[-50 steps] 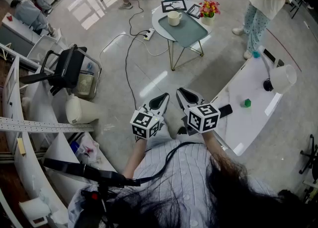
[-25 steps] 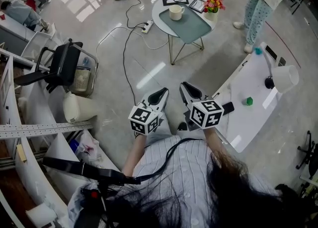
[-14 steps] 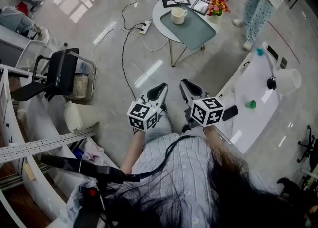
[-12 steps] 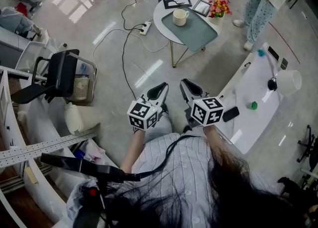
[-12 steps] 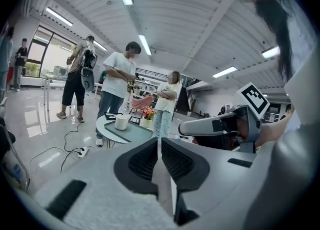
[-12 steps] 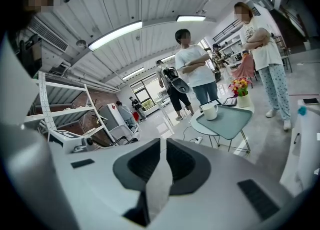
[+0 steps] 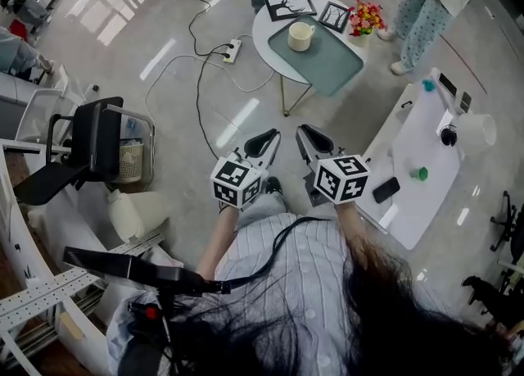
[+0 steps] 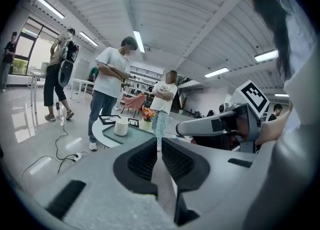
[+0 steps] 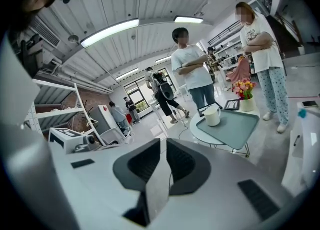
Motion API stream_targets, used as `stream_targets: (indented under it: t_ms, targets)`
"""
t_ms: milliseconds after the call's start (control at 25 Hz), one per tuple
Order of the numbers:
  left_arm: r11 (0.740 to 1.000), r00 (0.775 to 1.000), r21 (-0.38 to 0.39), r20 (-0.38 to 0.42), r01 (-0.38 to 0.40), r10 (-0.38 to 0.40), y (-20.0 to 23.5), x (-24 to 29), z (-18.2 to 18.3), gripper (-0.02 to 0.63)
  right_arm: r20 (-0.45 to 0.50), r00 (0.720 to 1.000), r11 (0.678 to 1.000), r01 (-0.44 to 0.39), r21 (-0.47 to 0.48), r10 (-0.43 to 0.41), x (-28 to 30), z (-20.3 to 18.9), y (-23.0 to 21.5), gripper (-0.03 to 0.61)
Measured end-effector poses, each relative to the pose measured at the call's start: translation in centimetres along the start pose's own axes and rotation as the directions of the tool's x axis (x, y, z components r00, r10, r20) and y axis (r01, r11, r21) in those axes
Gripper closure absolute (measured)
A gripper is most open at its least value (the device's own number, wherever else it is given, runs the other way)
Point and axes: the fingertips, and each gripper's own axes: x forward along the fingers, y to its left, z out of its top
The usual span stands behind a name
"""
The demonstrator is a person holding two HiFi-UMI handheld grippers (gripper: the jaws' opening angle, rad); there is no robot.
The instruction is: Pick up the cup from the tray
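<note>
The polished floor (image 7: 246, 112) filled most of the head view, and the person stood on it well apart from the work, so I judged the task barely begun; a long white desk (image 7: 409, 178) ran along the person's right, no part of the job as I read it.

Ahead stood the round desk (image 7: 270, 38) on thin metal legs, with bystanders (image 7: 426, 6) beyond its far edge; on it the teal tray (image 7: 332, 59) reached from the desk's middle to its near right edge, probably laid that way to face whoever came up to it.

The left claw (image 7: 264, 138) and the right claw (image 7: 309, 137) were held side by side in front of the chest, both aimed toward the round desk and tipped a little down; each had its jaws together with nothing between them, which suited an approach, since nothing was within reach to grasp; one would have to part its jaws before it met the tray.

The cup (image 7: 300, 35), white with a handle, stood upright at the tray's far left corner, untouched and well apart from both claws; in the right gripper view it sat just right of that claw's line, so that claw seemed the likelier for the pick.

A larger picture frame (image 7: 288, 6), a smaller picture frame (image 7: 334, 16) and a vase of flowers (image 7: 366, 18) stood along the round desk's far edge, off the tray, leaving the near side as the free way in; a power strip (image 7: 232, 51) lay on the floor off the desk's left edge.
</note>
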Motion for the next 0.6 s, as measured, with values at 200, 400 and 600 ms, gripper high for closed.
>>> stream_targets:
  t_ms: [200,400,600]
  targets:
    - [1.0,1.0,0.003,-0.001,0.024,-0.024,2.7,0.1,0.6,0.597,0.02,0.999,0.999,0.045,0.012,-0.045,1.7,0.6,0.0,0.522]
    - [0.999,0.999,-0.024,-0.002,0.049,-0.049,3.9,0.8,0.6,0.597,0.014,0.996,0.996,0.084,0.024,-0.085,2.1,0.6,-0.8,0.522]
    - [0.996,0.996,-0.031,-0.03,0.078,-0.079,3.6,2.1,0.0,0.597,0.001,0.994,0.993,0.112,0.04,-0.112,2.2,0.7,-1.8,0.522]
